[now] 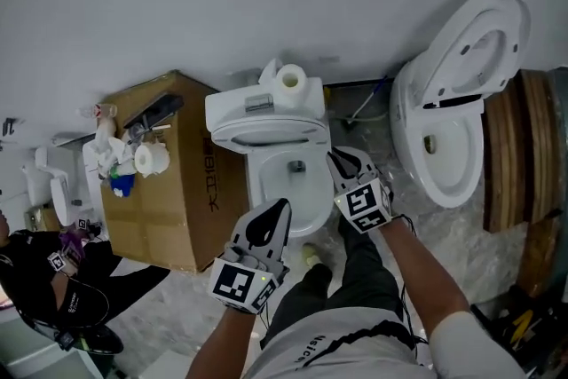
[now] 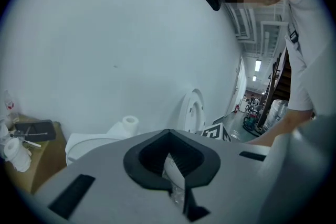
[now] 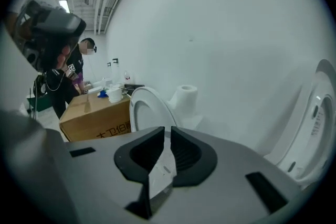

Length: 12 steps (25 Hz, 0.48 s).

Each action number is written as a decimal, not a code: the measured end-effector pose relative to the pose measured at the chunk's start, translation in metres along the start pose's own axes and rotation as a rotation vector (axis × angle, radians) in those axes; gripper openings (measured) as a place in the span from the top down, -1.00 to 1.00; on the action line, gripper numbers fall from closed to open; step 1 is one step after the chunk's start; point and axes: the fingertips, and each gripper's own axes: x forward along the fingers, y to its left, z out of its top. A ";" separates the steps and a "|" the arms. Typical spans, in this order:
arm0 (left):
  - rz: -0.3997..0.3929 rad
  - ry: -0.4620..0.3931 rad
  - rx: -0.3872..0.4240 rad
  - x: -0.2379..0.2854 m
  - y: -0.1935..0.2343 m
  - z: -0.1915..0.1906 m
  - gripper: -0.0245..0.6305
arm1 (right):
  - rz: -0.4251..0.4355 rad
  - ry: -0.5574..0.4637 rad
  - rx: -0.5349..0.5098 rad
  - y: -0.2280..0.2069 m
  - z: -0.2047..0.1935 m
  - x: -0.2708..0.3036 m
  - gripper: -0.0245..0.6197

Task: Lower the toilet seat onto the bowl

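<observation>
Far to the left of the toilet (image 1: 277, 157), a person (image 1: 53, 284) in black crouches on the floor. Between that person and the toilet stands a cardboard box (image 1: 173, 191) with paper rolls (image 1: 146, 157) and other small items on top. The toilet seat (image 1: 266, 134) is not down: it stands raised against the tank (image 1: 226, 106), above the open bowl (image 1: 293, 186), and the right gripper view shows it upright (image 3: 149, 110). A toilet-paper roll (image 1: 291, 80) sits on the tank. Just in front of the toilet, towards its left side, the left gripper (image 1: 280, 209) points at the bowl's front edge with its jaws pressed together and nothing between them. At the toilet's right side, the right gripper (image 1: 337, 160) reaches over the bowl's right rim, its jaws likewise closed and empty; whether it touches the rim cannot be told. Right of the toilet a second toilet (image 1: 444, 138) lies with its lid open, and beyond it stand wooden discs (image 1: 524, 146).
</observation>
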 end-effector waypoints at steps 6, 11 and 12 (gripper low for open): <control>0.035 0.080 -0.056 0.039 0.014 -0.025 0.90 | 0.028 0.079 -0.102 -0.015 -0.042 0.070 0.65; 0.066 0.123 -0.094 0.047 0.024 -0.042 0.90 | 0.005 0.101 -0.206 -0.023 -0.058 0.099 0.64; 0.070 0.126 -0.100 0.047 0.026 -0.045 0.90 | -0.008 0.103 -0.223 -0.025 -0.060 0.104 0.64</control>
